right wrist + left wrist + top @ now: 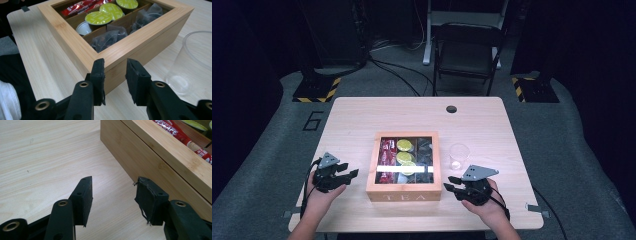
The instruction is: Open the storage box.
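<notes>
Reflecting glare, the tea box (404, 192) lid hides some sachets (386, 152).

The wooden tea box (404, 193) is occupying the middle of the table (357, 112), blocking the direct path between the left gripper (348, 170) and the right gripper (450, 183). A clear plastic cup (459, 155) is standing just right of the box, narrowing passage there. Bare tabletop is lying open behind the box and along the left edge.
</notes>
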